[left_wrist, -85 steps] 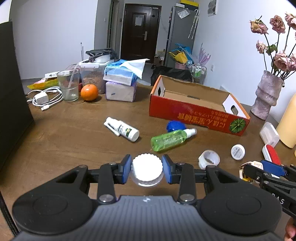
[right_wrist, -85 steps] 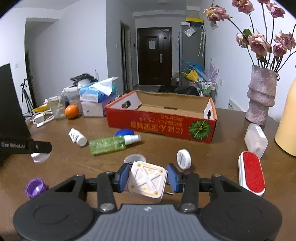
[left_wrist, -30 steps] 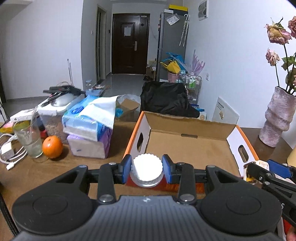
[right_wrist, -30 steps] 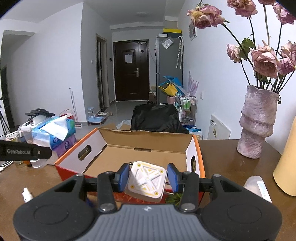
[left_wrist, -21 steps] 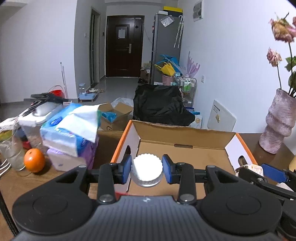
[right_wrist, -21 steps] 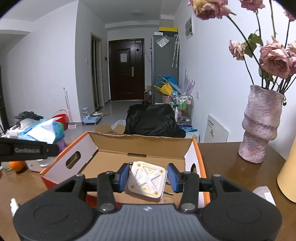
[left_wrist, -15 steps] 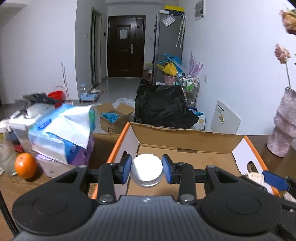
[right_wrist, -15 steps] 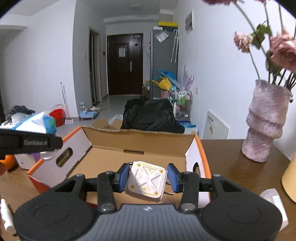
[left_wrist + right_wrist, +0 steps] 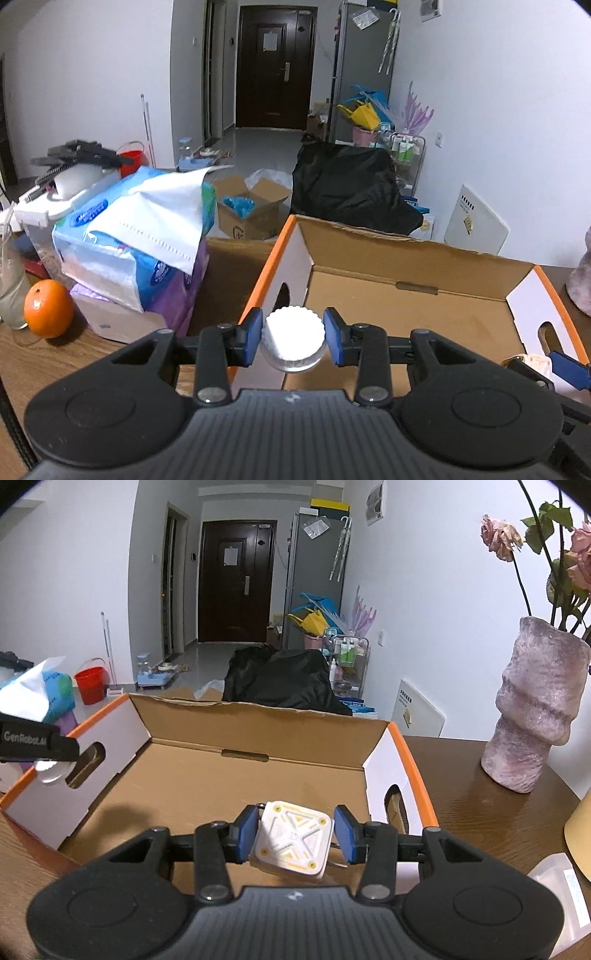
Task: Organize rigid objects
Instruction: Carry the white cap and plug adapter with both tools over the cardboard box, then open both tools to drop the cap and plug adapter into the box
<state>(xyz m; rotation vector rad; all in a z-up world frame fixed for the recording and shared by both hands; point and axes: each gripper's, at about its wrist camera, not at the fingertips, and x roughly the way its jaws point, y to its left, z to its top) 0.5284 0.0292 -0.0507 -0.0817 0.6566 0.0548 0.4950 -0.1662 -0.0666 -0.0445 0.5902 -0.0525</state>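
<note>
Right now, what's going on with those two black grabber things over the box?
A person is tidying small items into the open cardboard box. The left gripper holds a round white ridged cap between its fingers, at the box's left end wall. The right gripper holds a square white and yellow plug-like block above the box floor. Neither is released yet.

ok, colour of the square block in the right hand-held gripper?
White with yellow line markings, the square block; clearest in the right wrist view.
</note>
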